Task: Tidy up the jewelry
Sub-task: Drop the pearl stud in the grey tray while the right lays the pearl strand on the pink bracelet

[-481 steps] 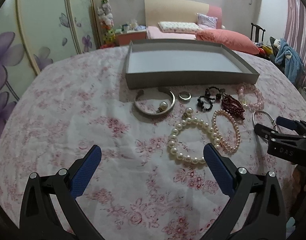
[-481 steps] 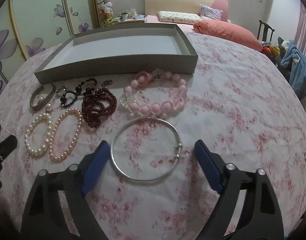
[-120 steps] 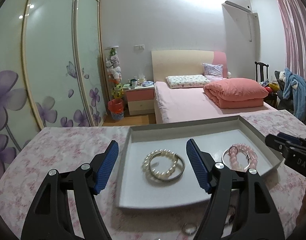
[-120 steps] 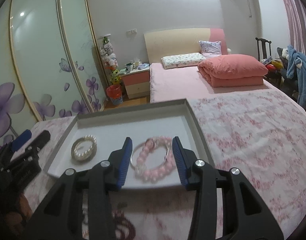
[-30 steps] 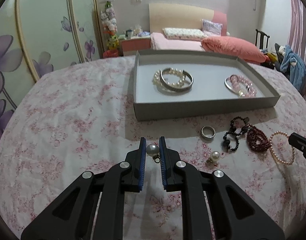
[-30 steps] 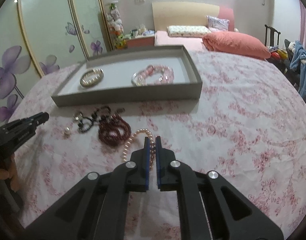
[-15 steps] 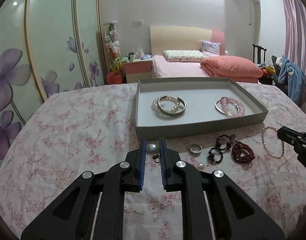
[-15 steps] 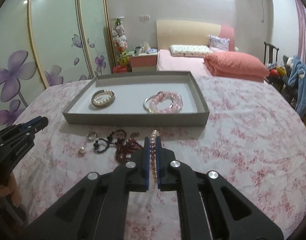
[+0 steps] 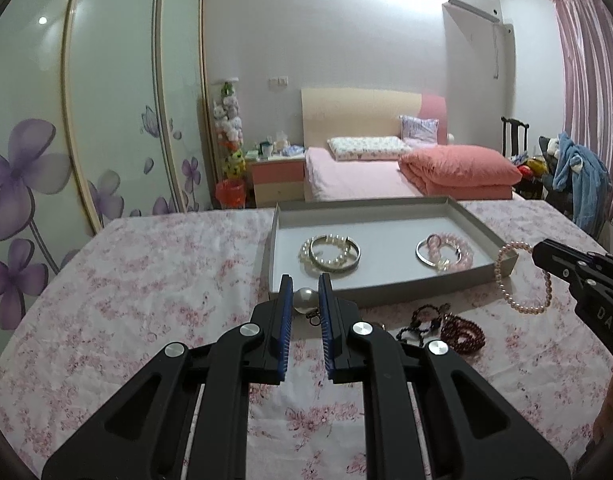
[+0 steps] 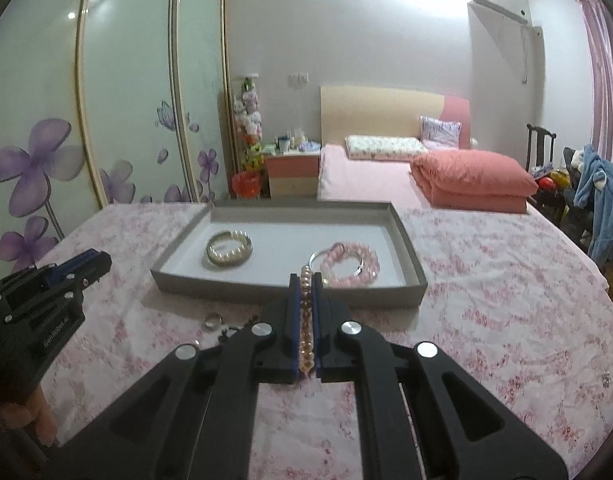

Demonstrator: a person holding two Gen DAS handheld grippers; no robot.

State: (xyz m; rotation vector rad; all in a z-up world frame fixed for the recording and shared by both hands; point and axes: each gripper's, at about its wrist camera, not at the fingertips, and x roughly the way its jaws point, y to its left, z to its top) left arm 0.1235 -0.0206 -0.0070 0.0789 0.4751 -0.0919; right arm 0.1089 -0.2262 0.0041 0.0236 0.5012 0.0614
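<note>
My left gripper (image 9: 305, 283) is shut on a pearl earring (image 9: 305, 300), held above the floral tablecloth just in front of the grey tray (image 9: 386, 295). A pink pearl bracelet (image 10: 305, 320) is pinched between the blue pads of my right gripper (image 10: 305, 278); in the left wrist view that bracelet (image 9: 522, 280) dangles from the gripper's tip (image 9: 546, 249) beside the tray's right corner. Inside the tray lie a white pearl bracelet with a silver cuff (image 9: 331, 254) and a pink bead bracelet with a silver bangle (image 9: 444, 251).
On the cloth in front of the tray lie a black bead piece (image 9: 424, 322), a dark red bead bracelet (image 9: 464, 332) and a silver ring (image 10: 212, 321). Beyond the table stand a bed (image 9: 386, 172), a nightstand (image 9: 278, 176) and wardrobe doors (image 9: 106, 120).
Both grippers have risen with their jewelry and tilted up, so the tray sits lower in each view. The pink pearl bracelet has left the cloth and hangs from the right gripper.
</note>
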